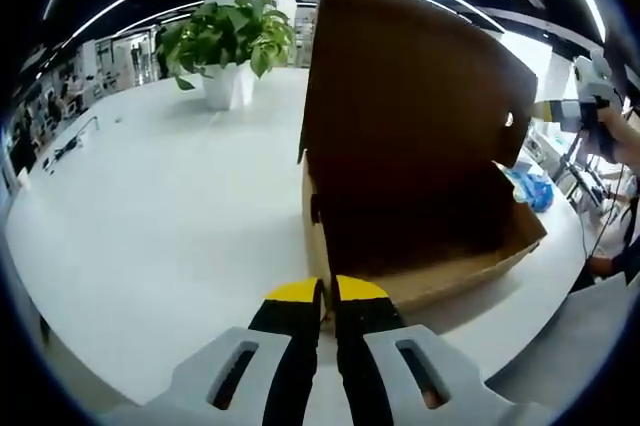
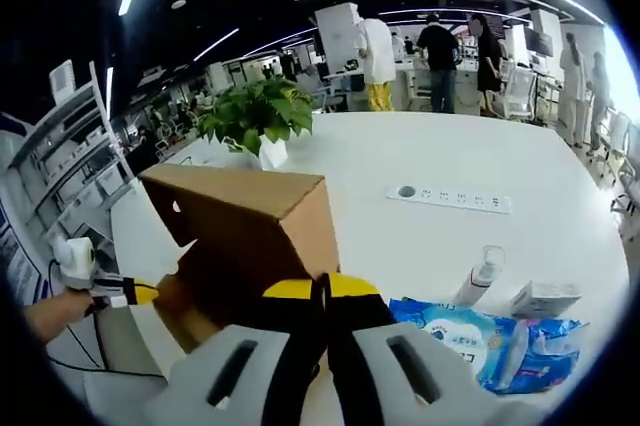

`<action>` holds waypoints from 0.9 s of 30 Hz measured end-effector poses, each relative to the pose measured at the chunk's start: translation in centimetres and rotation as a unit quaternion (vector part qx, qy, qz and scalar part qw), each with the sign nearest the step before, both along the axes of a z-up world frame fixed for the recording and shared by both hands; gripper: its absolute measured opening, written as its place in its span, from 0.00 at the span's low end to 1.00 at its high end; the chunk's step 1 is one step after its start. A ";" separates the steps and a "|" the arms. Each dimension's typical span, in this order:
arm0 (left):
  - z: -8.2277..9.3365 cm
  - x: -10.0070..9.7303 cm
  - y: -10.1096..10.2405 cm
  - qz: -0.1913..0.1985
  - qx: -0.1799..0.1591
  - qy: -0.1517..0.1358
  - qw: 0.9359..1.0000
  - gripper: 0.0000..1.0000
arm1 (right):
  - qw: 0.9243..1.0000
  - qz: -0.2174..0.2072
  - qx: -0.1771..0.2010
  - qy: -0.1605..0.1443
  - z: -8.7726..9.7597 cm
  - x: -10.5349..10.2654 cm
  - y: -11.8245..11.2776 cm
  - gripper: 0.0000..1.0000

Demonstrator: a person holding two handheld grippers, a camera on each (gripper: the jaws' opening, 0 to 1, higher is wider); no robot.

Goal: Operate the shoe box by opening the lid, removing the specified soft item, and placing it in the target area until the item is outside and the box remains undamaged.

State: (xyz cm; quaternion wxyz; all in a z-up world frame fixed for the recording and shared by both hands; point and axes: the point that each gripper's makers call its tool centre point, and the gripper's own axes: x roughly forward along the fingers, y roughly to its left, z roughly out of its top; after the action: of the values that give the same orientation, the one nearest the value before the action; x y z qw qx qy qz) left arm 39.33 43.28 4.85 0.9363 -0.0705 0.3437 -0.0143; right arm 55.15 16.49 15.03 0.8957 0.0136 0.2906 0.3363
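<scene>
The brown cardboard shoe box (image 1: 420, 266) stands on the white table (image 1: 170, 206) with its lid (image 1: 410, 96) raised upright. My left gripper (image 1: 327, 291) is shut on the near corner of the box's wall, yellow tips pressed together. In the right gripper view my right gripper (image 2: 322, 289) is shut at the lid's (image 2: 240, 216) free corner, with the cardboard edge running down between its tips. A soft blue packet (image 2: 480, 341) lies on the table beside the box, outside it, and is also in the left gripper view (image 1: 530, 189). The box's inside looks dark; I cannot make out its contents.
A potted plant (image 1: 228, 41) stands at the table's far end. A white bottle (image 2: 480, 274), a small white carton (image 2: 545, 298) and a power strip (image 2: 450, 198) lie right of the box. Several people (image 2: 440, 51) stand at desks beyond.
</scene>
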 end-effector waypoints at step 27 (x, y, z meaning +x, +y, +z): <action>0.3 -0.2 -0.2 -0.016 0.016 0.002 1.000 0.03 | 0.999 -0.017 0.031 0.017 -1.8 -4.0 -0.6 0.04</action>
State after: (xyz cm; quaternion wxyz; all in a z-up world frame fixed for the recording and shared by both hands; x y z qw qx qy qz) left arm 39.08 43.11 5.18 0.9364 -0.0505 0.3466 -0.0238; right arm 51.15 15.91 13.24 0.8953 0.0515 0.2950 0.3299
